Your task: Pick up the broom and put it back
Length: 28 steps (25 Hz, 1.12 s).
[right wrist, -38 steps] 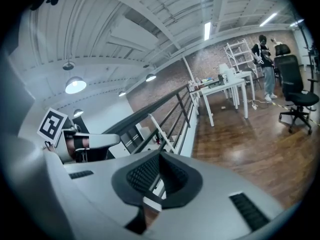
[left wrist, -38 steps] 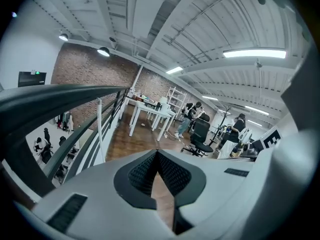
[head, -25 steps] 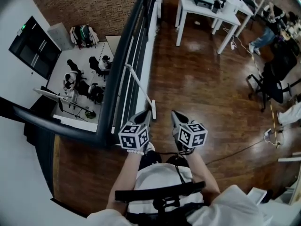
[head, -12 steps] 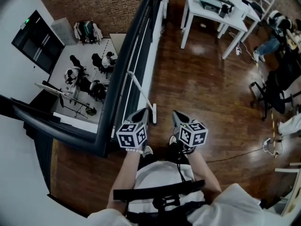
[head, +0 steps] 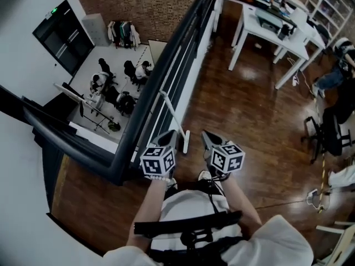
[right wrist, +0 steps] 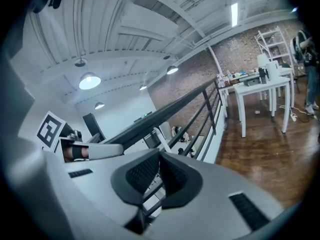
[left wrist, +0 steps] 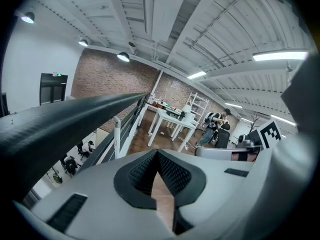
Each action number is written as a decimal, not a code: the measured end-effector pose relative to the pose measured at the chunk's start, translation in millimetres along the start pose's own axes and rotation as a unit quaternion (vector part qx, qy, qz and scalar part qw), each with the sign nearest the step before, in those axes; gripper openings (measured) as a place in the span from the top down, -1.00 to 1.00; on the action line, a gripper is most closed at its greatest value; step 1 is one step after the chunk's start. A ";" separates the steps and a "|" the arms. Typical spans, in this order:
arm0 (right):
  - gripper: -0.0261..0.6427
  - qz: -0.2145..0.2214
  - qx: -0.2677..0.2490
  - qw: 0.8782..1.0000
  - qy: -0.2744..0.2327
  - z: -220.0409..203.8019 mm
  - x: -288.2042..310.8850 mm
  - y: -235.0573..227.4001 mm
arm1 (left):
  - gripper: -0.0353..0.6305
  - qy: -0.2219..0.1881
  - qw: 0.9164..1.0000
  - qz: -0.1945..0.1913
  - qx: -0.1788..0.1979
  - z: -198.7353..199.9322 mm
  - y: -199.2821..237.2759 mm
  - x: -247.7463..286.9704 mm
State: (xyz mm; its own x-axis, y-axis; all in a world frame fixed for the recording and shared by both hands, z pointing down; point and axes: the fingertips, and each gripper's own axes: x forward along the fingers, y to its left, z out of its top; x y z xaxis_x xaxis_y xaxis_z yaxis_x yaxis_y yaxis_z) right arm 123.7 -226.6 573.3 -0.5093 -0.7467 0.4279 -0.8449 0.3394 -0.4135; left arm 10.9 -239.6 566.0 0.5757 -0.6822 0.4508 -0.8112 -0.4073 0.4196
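A white broom (head: 173,115) leans against the dark railing (head: 145,112), its head on the wooden floor just ahead of my grippers. My left gripper (head: 171,137) is held out in front of the person, close beside the broom head and apart from it. It is shut and holds nothing (left wrist: 157,153). My right gripper (head: 206,137) hangs level with it to the right, also shut and holding nothing (right wrist: 159,154). The broom's white handle (left wrist: 116,136) rises by the railing in the left gripper view, and part of the handle (right wrist: 162,135) shows above the jaws in the right gripper view.
The railing runs along the left edge of the wooden floor (head: 249,126), with a lower room with seated people (head: 111,90) beyond it. White tables (head: 269,24) stand at the back right. An office chair (head: 327,132) and a floor cable (head: 288,201) are on the right.
The person has stepped forward along the railing, so the broom head now sits closer to both grippers. Both grippers have kept their pose side by side.
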 end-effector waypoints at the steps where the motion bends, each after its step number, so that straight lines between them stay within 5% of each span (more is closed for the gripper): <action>1: 0.86 0.004 -0.002 1.000 0.003 0.2 4.0 -1.1 | 0.93 -0.001 1.000 0.003 -0.002 0.6 1.5 1.8; 8: 0.82 0.018 -0.034 0.999 0.026 12.7 47.4 -14.3 | 0.93 -0.002 0.999 0.028 -0.019 5.1 18.0 17.9; 23: 0.21 0.053 -0.110 0.987 0.102 25.0 187.6 -8.7 | 0.93 -0.002 0.995 0.062 -0.078 -1.2 67.3 52.3; 28: 0.20 0.063 -0.128 0.983 0.117 25.7 228.5 -2.6 | 0.93 0.004 0.993 0.066 -0.096 -12.1 75.5 59.2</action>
State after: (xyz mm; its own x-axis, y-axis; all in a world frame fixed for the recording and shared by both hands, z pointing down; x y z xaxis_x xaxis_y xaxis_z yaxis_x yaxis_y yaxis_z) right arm 13.8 -412.8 651.4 -0.6109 -0.5471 0.5723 -0.7709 0.5759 -0.2723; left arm -15.1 -303.4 633.9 0.4662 -0.7174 0.5178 -0.8460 -0.1903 0.4981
